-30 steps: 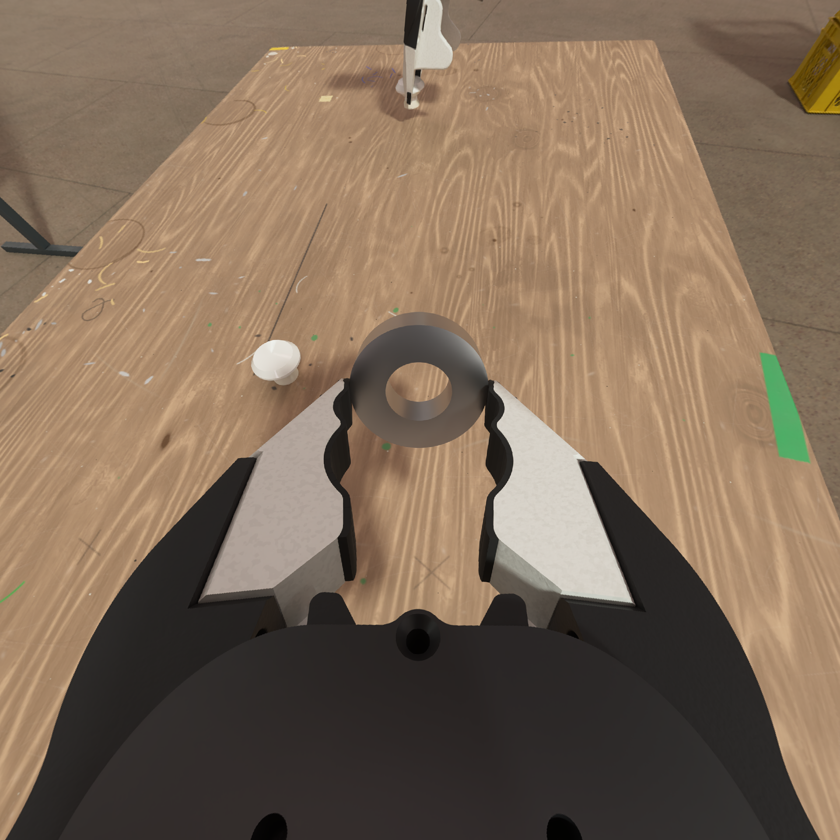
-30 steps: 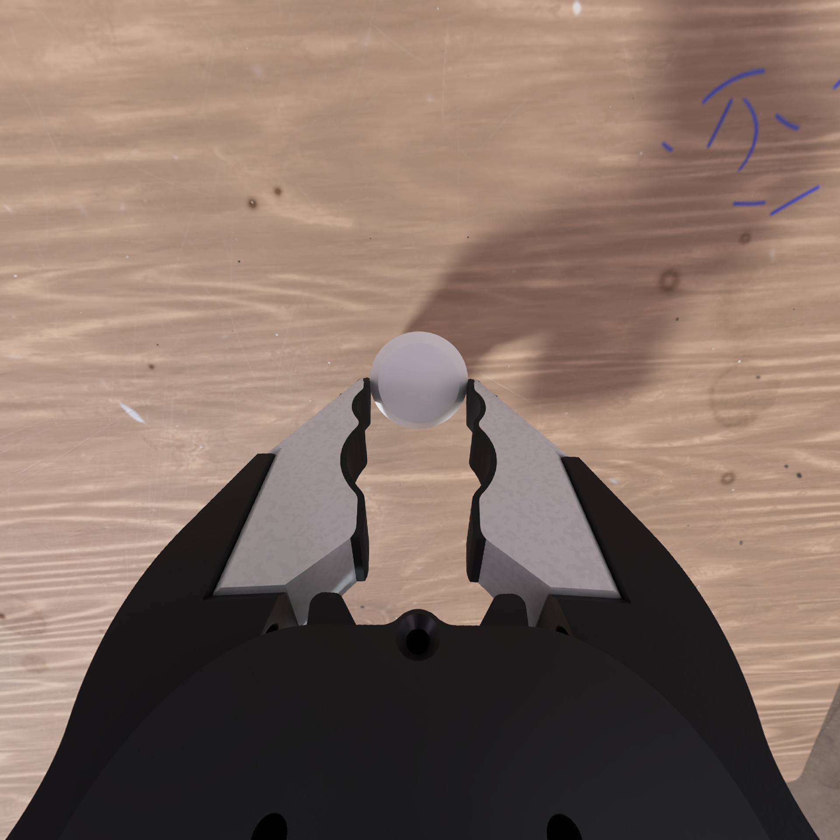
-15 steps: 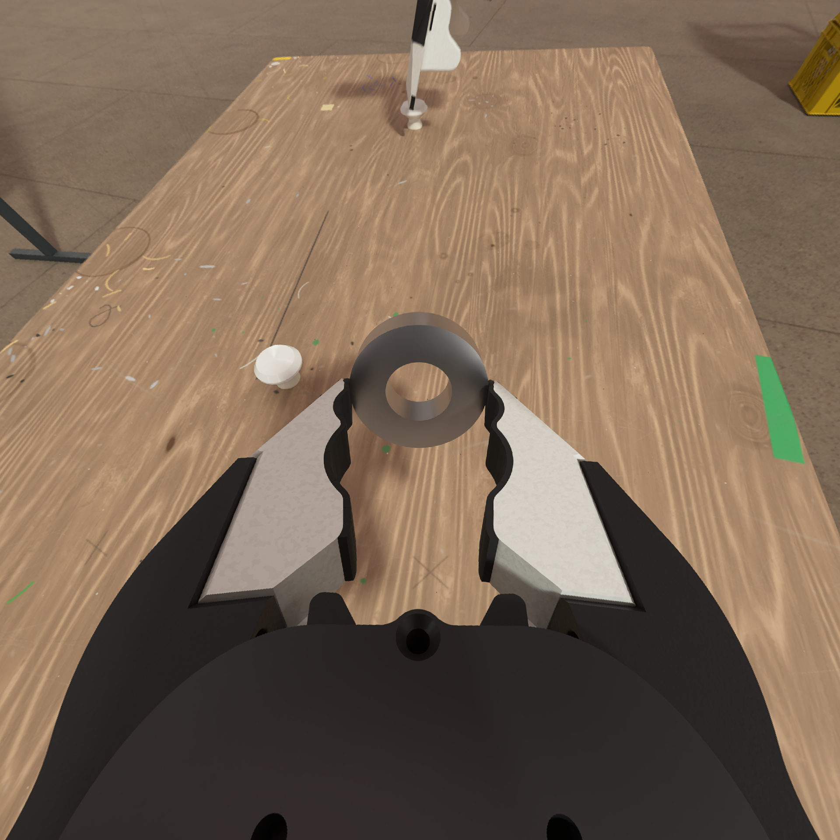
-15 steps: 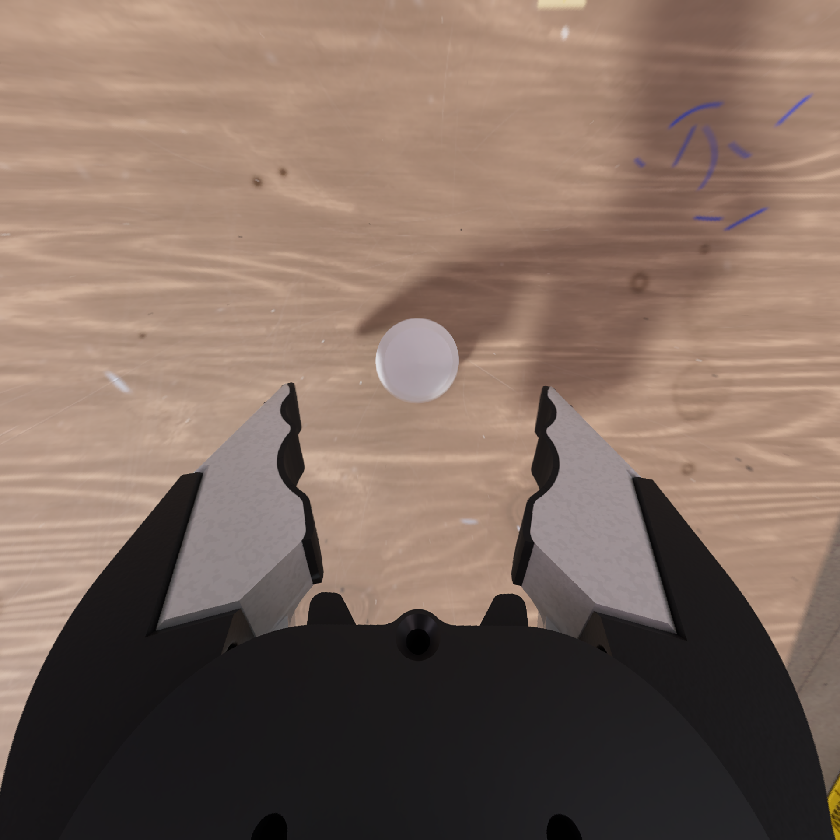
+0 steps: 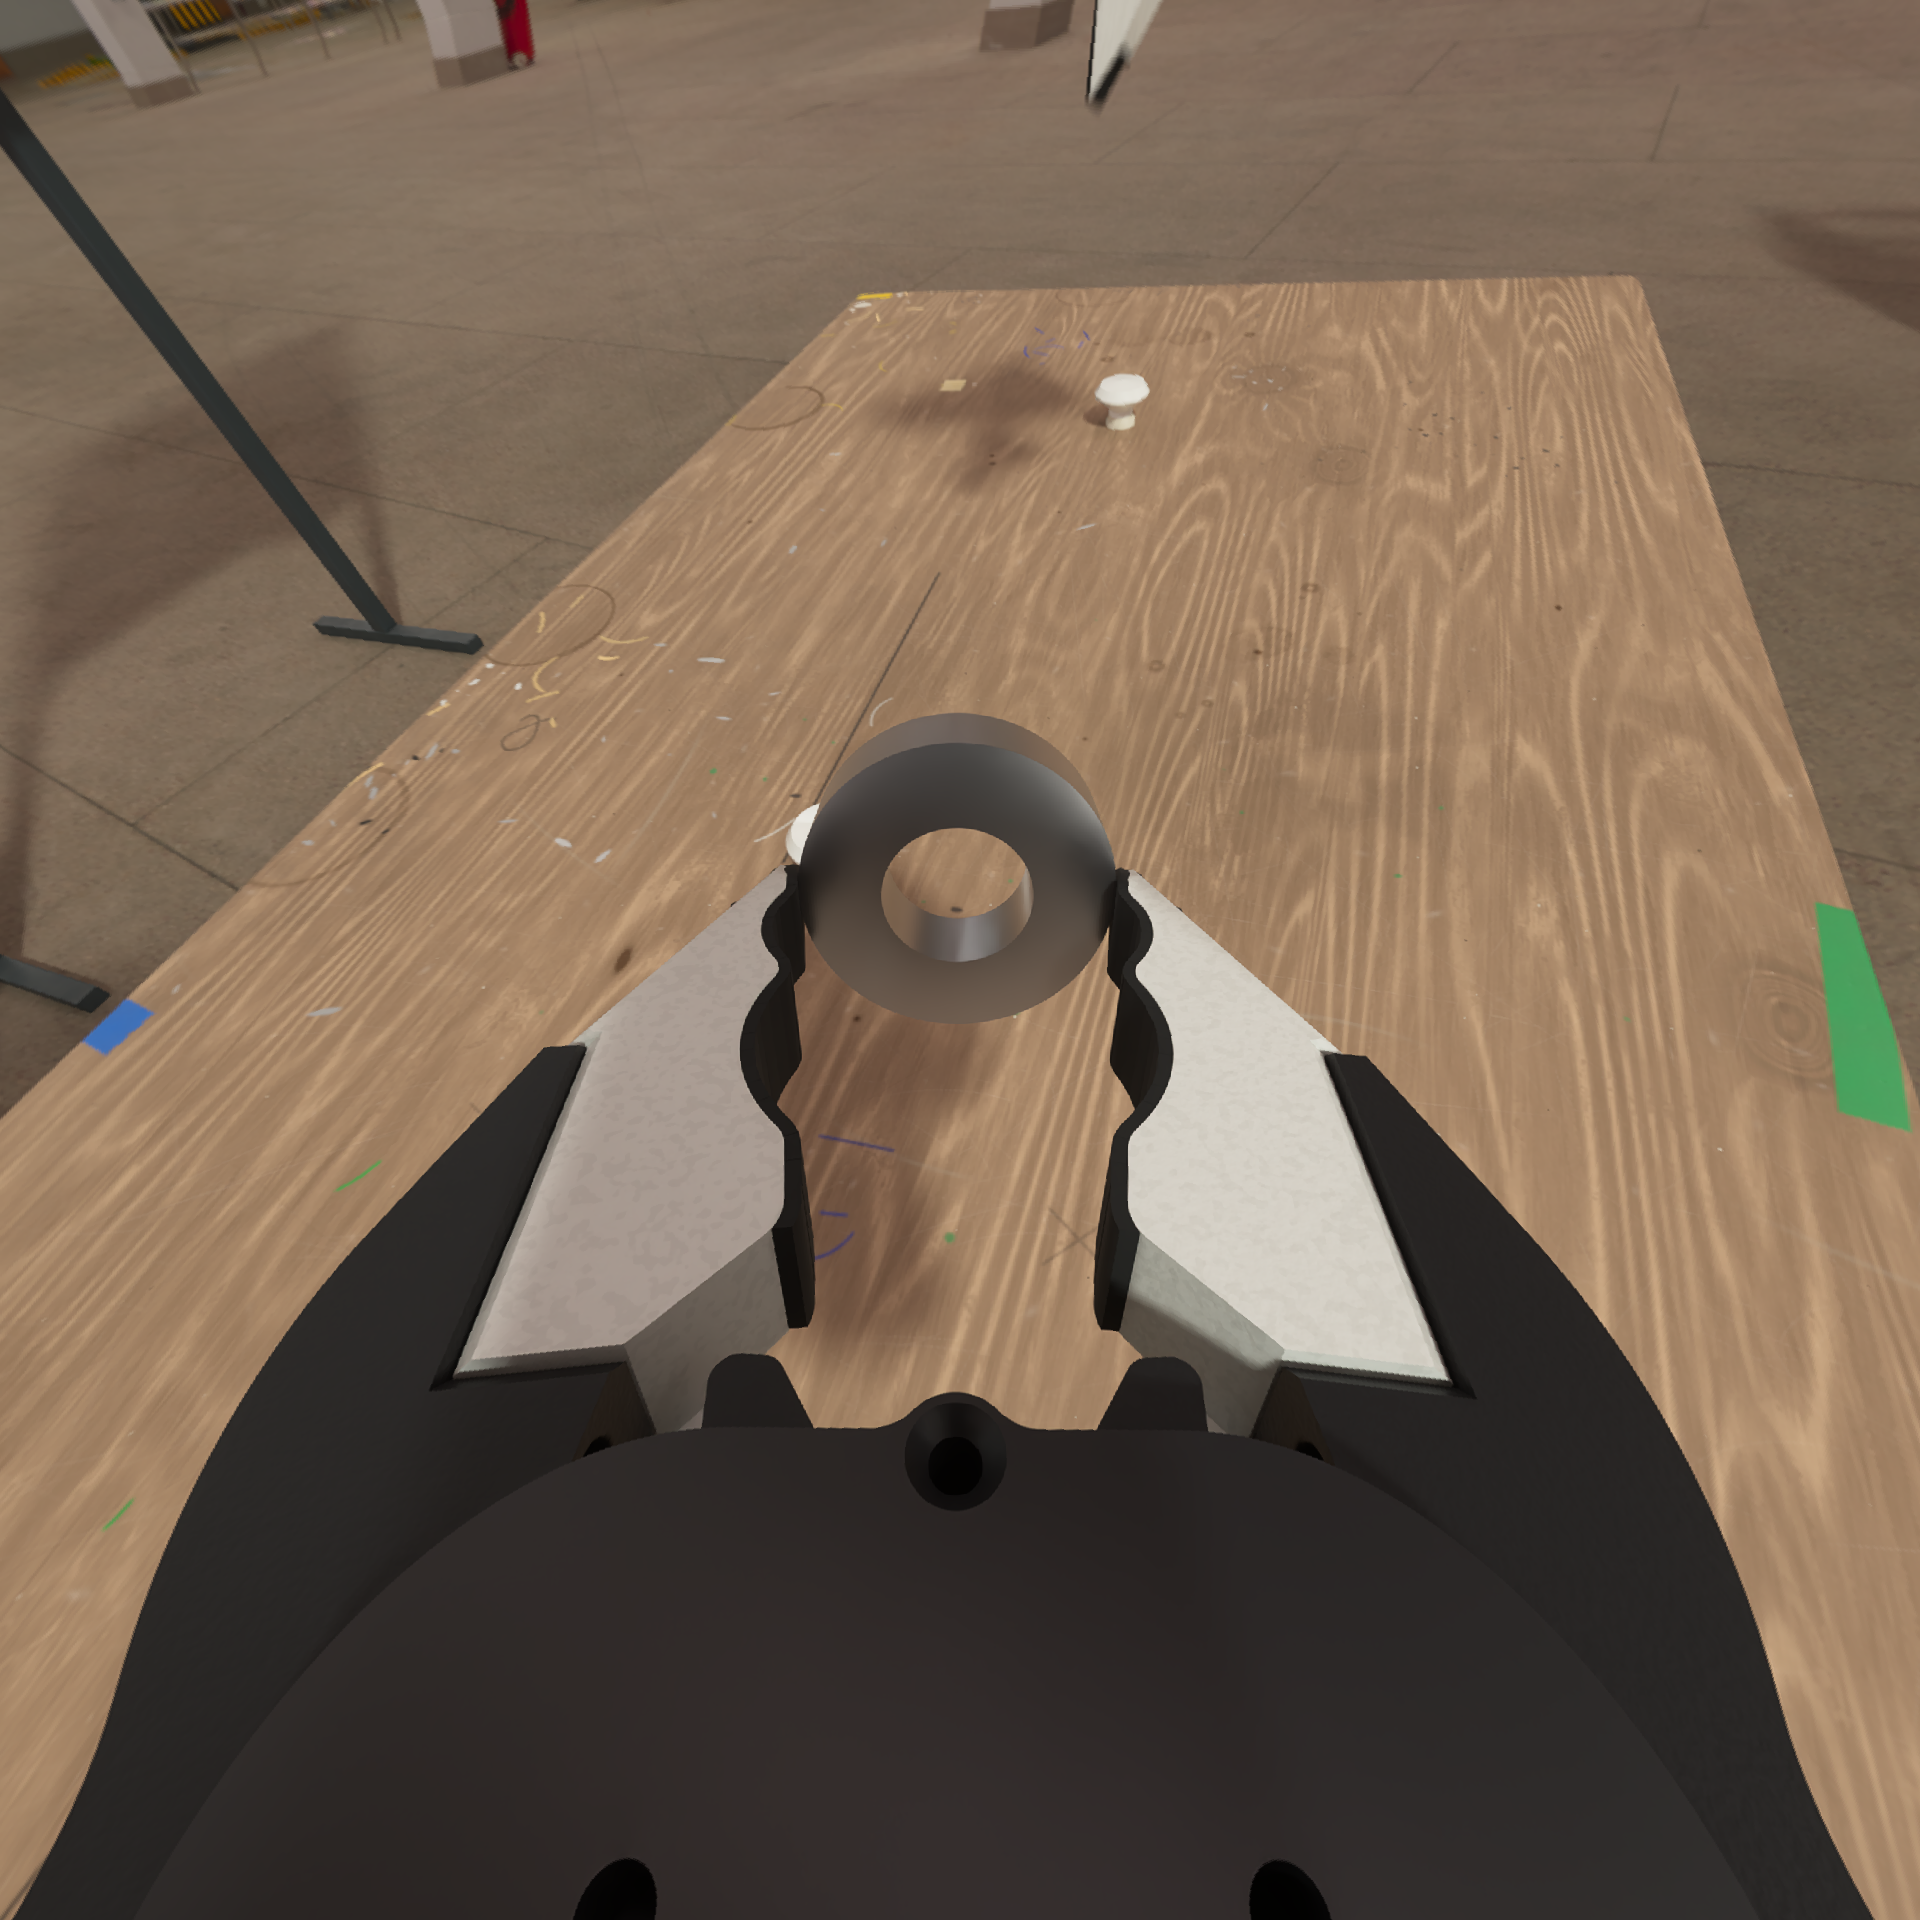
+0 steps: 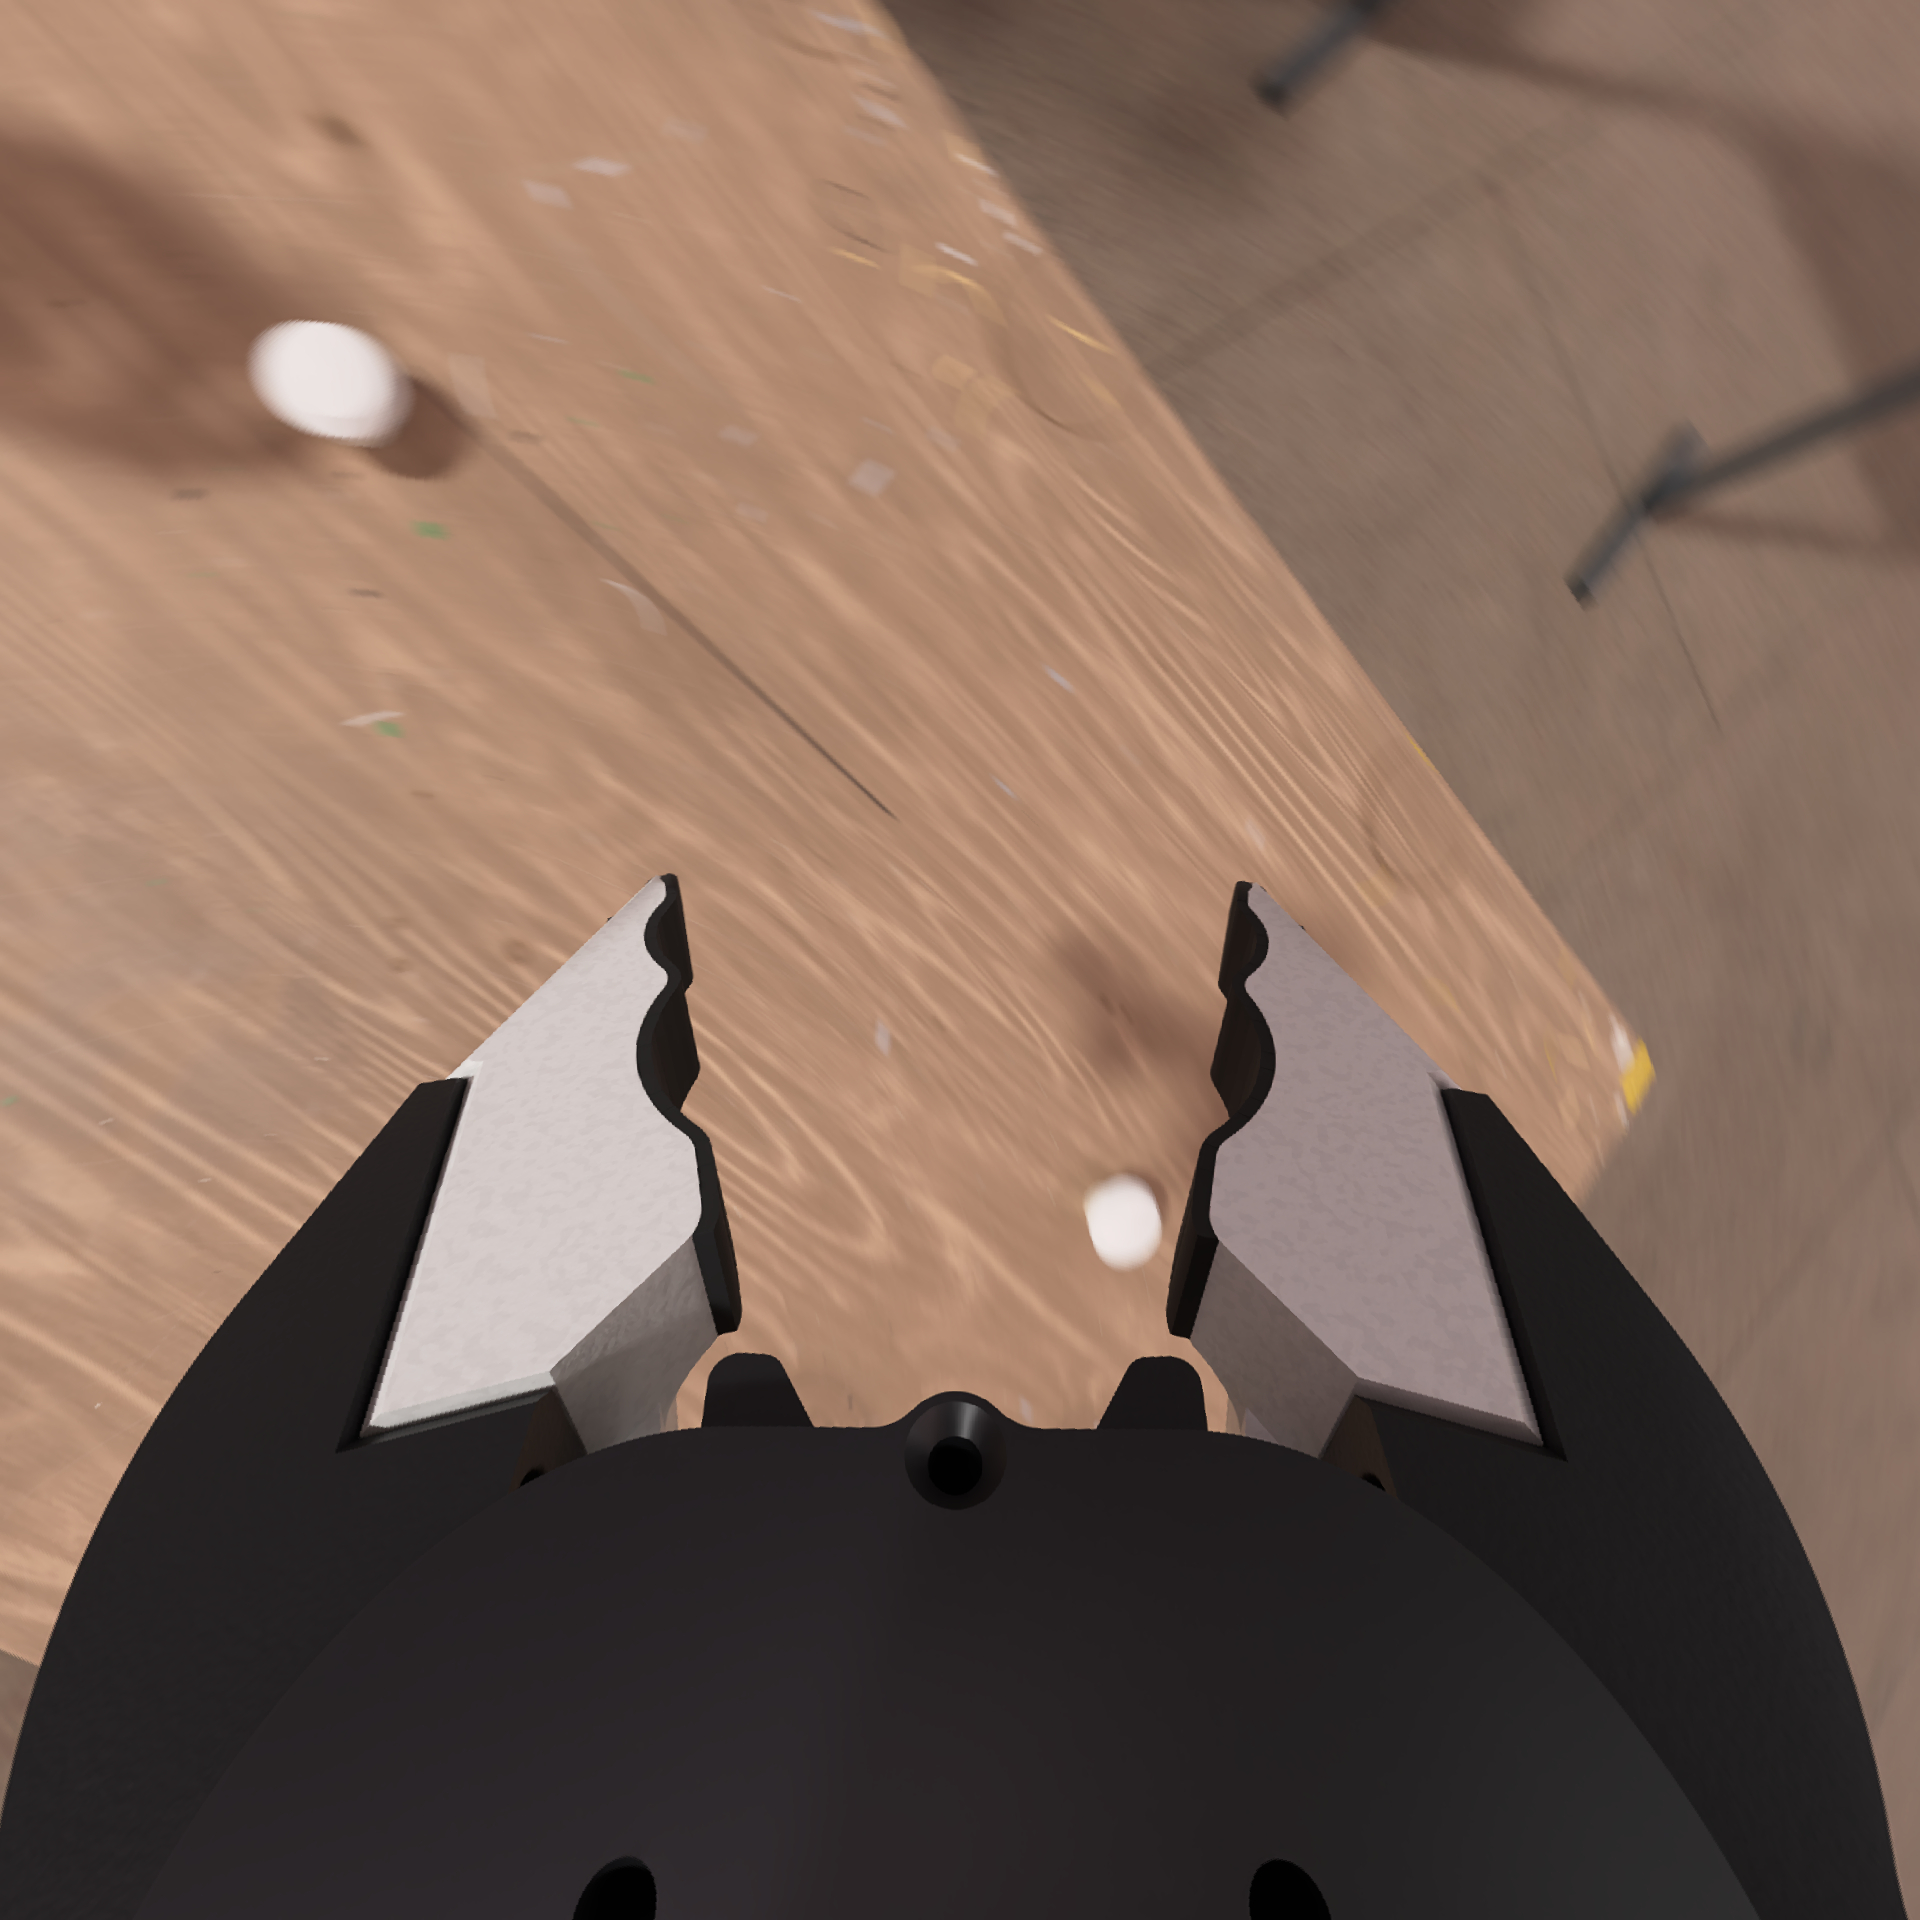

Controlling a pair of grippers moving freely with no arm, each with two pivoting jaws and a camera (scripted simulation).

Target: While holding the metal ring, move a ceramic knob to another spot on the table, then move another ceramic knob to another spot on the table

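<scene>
My left gripper (image 5: 956,904) pinches the metal ring (image 5: 954,871) upright at the tips of its jaws, lifted above the bench (image 5: 1403,727). One ceramic knob (image 5: 800,831) peeks out just behind the ring's left edge; the second ceramic knob (image 5: 1121,400) stands far ahead, near the bench's far end. My right gripper (image 6: 954,894) has its jaws spread wide and holds nothing — a small white knob (image 6: 1120,1221) lies below, close to the right finger, and a blurred one (image 6: 327,379) sits far ahead to the left.
</scene>
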